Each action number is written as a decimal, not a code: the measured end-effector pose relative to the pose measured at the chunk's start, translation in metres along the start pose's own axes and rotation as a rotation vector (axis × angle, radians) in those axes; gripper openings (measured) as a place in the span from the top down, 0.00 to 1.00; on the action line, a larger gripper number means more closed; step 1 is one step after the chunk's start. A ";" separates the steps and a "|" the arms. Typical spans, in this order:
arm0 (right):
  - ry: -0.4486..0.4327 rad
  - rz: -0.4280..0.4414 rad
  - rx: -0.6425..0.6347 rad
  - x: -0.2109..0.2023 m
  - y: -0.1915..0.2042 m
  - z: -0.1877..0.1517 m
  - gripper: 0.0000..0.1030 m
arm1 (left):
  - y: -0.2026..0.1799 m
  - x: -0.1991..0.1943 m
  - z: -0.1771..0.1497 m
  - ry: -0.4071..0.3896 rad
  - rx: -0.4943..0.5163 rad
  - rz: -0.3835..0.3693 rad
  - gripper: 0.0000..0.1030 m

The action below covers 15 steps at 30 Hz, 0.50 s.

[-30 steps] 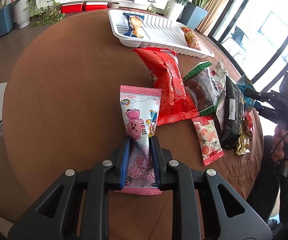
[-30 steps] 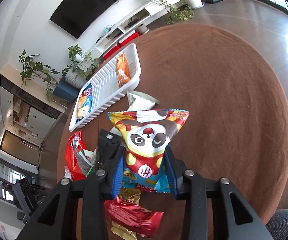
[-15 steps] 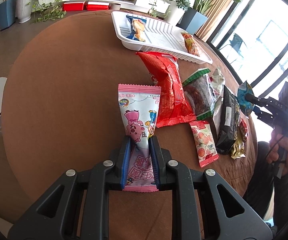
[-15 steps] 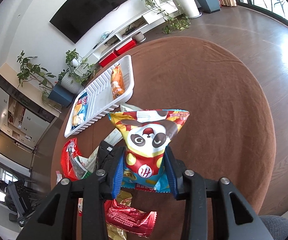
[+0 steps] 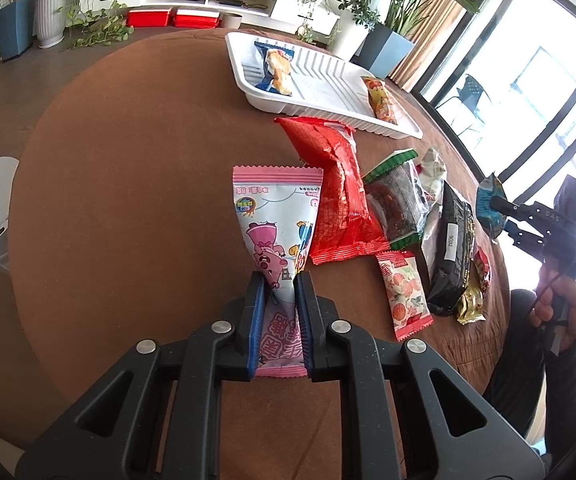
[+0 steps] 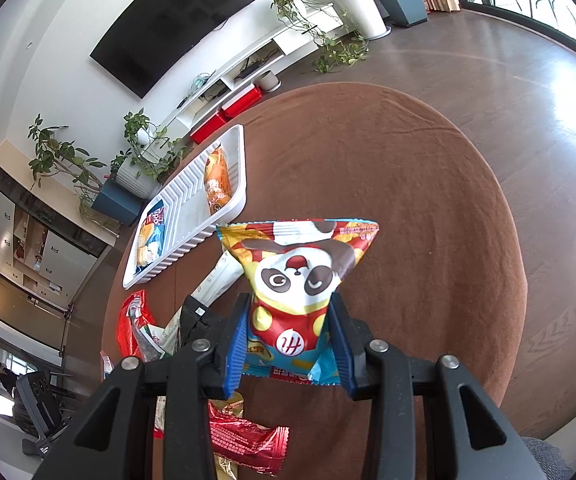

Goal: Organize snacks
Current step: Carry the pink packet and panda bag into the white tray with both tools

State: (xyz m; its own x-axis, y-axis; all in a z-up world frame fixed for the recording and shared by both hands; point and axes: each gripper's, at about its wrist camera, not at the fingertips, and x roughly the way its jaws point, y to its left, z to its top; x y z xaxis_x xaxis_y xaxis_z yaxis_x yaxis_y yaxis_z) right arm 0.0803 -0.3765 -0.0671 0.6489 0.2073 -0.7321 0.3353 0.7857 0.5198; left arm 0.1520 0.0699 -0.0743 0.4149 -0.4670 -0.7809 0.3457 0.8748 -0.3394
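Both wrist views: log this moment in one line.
left claw: shut on pink pig snack packet | right claw: shut on panda snack packet | white ribbed tray: two packets

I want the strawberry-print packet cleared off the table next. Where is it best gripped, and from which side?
Probably across its narrow width, near the middle, coming from above. The strawberry-print packet lies flat on the table, long and slim. Its left long edge is free; the black packet lies close along its right, so keep the jaws narrow there. Both grippers are full now.
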 end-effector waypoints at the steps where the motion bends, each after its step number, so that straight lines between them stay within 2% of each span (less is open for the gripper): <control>1: -0.002 0.000 -0.002 0.000 0.000 0.000 0.61 | -0.001 -0.001 0.000 -0.007 0.001 0.000 0.87; 15: -0.041 -0.003 0.012 -0.012 -0.007 0.010 0.61 | 0.008 -0.021 0.014 -0.064 -0.030 -0.031 0.89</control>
State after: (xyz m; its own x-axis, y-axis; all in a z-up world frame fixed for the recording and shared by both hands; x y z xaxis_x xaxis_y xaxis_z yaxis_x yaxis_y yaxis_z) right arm 0.0772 -0.3906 -0.0572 0.6749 0.1807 -0.7154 0.3452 0.7796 0.5226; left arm 0.1577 0.0849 -0.0530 0.4572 -0.5006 -0.7351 0.3347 0.8626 -0.3793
